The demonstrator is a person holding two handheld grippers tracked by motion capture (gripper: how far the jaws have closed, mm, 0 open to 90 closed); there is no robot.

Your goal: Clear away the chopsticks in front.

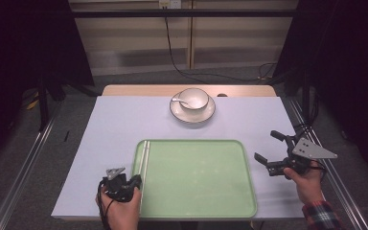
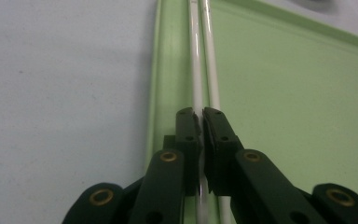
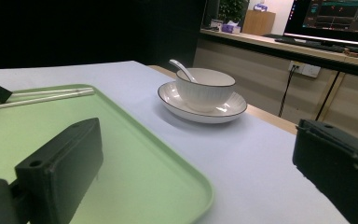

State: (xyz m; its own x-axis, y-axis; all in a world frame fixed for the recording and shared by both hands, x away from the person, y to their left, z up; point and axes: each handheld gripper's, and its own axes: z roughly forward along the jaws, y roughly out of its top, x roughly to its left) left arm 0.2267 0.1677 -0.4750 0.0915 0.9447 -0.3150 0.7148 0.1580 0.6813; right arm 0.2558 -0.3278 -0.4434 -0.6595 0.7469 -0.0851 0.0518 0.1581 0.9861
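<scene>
Left gripper [image 2: 199, 114]: jaws pinched on one of the chopsticks [image 2: 195, 60]; pair lies along the tray [image 1: 196, 179] left rim
Right gripper [image 1: 271, 152]: jaws wide apart, holding nothing; beside tray's right edge
Tray middle: bare
Bowl [image 1: 193, 98]: on saucer [image 1: 192, 114] beyond far rim

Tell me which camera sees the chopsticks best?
The left gripper view: the chopsticks run close up along the tray's edge, between the left gripper's jaws. The high view shows thin lines; the right gripper view shows them far off.

Counted: two white chopsticks [image 1: 144, 155], one green tray [image 1: 196, 211], one bowl [image 1: 194, 98], one plate [image 1: 192, 115], one spoon [image 1: 178, 100], two grippers.
</scene>
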